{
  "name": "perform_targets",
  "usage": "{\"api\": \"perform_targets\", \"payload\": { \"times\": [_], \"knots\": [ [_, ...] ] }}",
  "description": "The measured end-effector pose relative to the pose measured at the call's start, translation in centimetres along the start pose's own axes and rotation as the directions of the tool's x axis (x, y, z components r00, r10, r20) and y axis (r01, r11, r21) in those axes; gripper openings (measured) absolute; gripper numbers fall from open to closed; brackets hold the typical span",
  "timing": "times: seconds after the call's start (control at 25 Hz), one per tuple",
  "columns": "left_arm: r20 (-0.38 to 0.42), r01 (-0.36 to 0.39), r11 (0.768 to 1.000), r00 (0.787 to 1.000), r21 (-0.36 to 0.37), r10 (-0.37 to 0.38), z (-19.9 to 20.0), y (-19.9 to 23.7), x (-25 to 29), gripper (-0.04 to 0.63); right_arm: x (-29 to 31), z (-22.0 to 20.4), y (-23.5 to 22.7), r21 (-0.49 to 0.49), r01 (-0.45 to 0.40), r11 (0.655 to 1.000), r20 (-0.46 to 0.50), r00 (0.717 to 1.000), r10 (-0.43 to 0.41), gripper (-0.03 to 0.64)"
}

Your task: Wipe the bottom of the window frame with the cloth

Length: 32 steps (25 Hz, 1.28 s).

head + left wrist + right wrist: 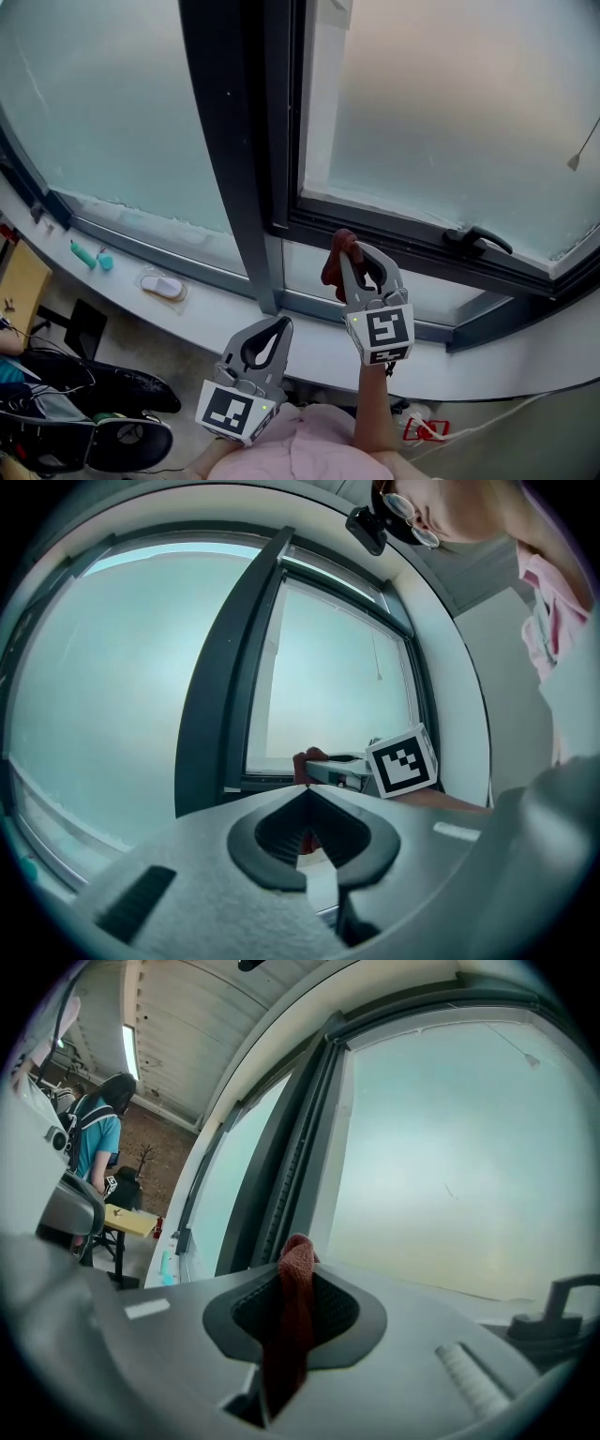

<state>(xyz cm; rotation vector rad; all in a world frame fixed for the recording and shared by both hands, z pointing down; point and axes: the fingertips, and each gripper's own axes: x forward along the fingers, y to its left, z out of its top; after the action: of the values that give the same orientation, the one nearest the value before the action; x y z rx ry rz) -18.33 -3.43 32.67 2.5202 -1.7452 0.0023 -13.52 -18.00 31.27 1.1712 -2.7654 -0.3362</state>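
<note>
Dark-red cloth (295, 1307) hangs pinched in your right gripper (361, 255), centre frame, near the window frame (403, 232); your left gripper (281, 323) is pressed together, empty.

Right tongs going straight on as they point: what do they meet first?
Likely the window frame's dark metal bottom rail, the dark red cloth clamped in the right tongs touching first; depth is unclear, possibly the frosted pane above.
</note>
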Motion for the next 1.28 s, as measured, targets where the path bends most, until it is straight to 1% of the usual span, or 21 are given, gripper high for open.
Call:
{"api": "perform_targets", "payload": {
  "times": [0.08,0.28,0.44,0.52,0.6,0.84,0.92,1.12,1.28],
  "knots": [
    [0.003,-0.010,1.000,1.000,0.003,0.010,0.0,1.1,-0.3,-0.003,1.1,-0.3,0.9,0.012,-0.026,1.000,-0.005,1.000,0.026,0.049],
    [0.013,-0.035,0.999,0.999,0.005,0.035,0.1,3.4,-1.0,-0.003,3.7,-0.6,3.6,0.069,-0.122,0.990,-0.003,0.993,0.122,0.052],
    [0.020,-0.043,0.999,0.999,0.000,0.043,0.0,4.6,-1.1,-0.002,4.9,0.3,4.7,0.092,-0.164,0.982,0.044,0.986,0.161,0.052],
    [0.022,-0.043,0.999,0.999,-0.002,0.043,-0.1,5.0,-1.0,-0.002,5.2,0.5,4.8,0.069,-0.160,0.985,0.051,0.986,0.157,0.051],
    [0.018,-0.044,0.999,0.999,-0.005,0.044,0.0,5.5,-1.0,-0.002,5.7,0.6,5.0,0.059,-0.159,0.985,0.037,0.987,0.157,0.051],
    [0.019,-0.038,0.999,0.999,-0.014,0.038,0.3,6.3,-0.6,-0.002,6.6,0.3,4.8,0.128,-0.168,0.977,0.029,0.986,0.166,0.051],
    [0.019,-0.035,0.999,0.999,-0.015,0.035,0.2,6.4,-0.4,-0.003,6.9,0.0,4.5,0.128,-0.155,0.980,0.012,0.988,0.155,0.051],
    [0.017,-0.034,0.999,0.999,-0.018,0.035,0.1,6.5,-0.1,-0.002,8.0,-0.6,4.3,0.091,-0.122,0.988,-0.029,0.992,0.125,0.051],
    [0.018,-0.042,0.999,0.999,-0.020,0.043,0.2,6.7,-0.2,-0.003,9.4,-1.6,4.6,0.013,-0.108,0.994,-0.105,0.988,0.109,0.051]
  ]
}}
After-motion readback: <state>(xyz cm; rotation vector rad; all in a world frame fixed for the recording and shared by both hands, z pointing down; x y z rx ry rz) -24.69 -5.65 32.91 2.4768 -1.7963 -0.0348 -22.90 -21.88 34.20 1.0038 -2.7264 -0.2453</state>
